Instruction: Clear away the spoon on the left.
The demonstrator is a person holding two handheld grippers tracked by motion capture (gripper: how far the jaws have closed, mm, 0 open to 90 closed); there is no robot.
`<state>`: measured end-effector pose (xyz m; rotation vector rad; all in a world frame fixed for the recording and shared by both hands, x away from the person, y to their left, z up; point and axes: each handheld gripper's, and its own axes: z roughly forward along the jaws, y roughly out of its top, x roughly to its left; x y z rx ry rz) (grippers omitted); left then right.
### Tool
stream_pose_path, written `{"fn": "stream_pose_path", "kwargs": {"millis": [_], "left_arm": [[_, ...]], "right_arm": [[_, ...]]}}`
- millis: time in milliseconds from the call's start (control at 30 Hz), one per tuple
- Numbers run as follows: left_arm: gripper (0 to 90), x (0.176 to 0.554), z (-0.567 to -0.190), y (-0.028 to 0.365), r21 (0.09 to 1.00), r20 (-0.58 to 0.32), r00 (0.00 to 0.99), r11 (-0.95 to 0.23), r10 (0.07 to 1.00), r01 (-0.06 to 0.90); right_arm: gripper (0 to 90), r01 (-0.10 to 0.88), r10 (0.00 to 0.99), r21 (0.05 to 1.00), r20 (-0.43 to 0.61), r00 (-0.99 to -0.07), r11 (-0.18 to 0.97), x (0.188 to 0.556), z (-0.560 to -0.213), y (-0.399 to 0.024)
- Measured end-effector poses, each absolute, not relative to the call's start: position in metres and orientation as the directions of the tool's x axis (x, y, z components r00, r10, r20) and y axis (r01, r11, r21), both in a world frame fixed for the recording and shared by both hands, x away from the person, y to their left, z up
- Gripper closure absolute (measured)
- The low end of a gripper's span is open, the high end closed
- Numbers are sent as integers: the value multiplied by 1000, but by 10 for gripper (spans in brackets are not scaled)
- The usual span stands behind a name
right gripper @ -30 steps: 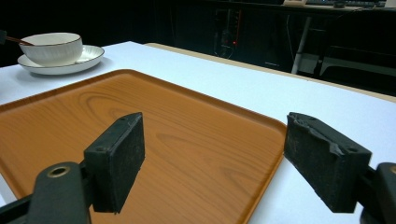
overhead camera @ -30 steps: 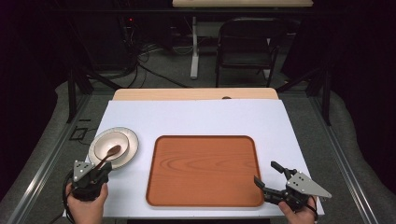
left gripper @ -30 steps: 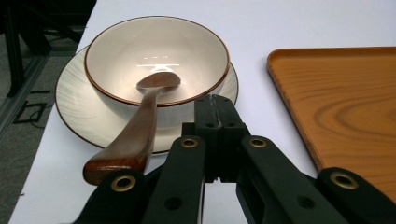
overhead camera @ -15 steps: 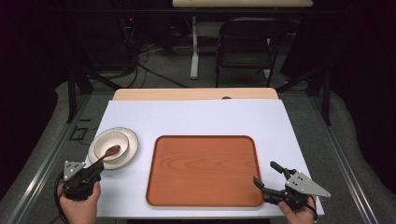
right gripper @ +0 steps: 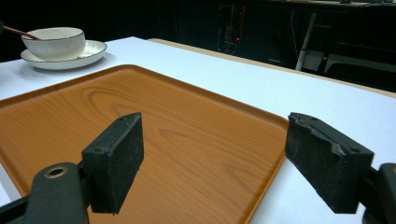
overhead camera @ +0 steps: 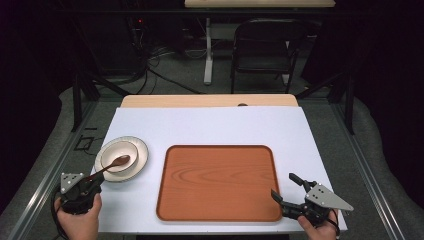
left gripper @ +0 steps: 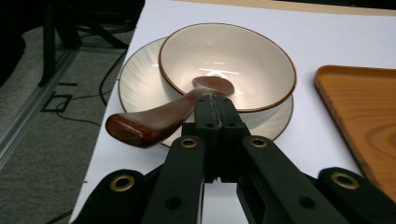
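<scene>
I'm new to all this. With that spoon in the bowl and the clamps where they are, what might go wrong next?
The left gripper is shut beside the spoon, which leans on the bowl's rim. A nudge could tip it out, or slide the bowl on its plate. The right gripper hangs open over the tray's corner; dropping lower, it might knock the tray askew.
</scene>
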<state>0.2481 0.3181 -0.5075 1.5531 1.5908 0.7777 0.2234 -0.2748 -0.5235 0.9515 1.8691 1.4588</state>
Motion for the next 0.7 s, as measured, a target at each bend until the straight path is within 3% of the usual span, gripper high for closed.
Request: {"fn": "stream_pose_path", "kwargs": {"millis": [700], "left_arm": [[893,259,-503,337,861,-102,-30,103,994,497]], "right_arm": [[191,191,818,970,-15,-576,152,224,-524,-274]]}}
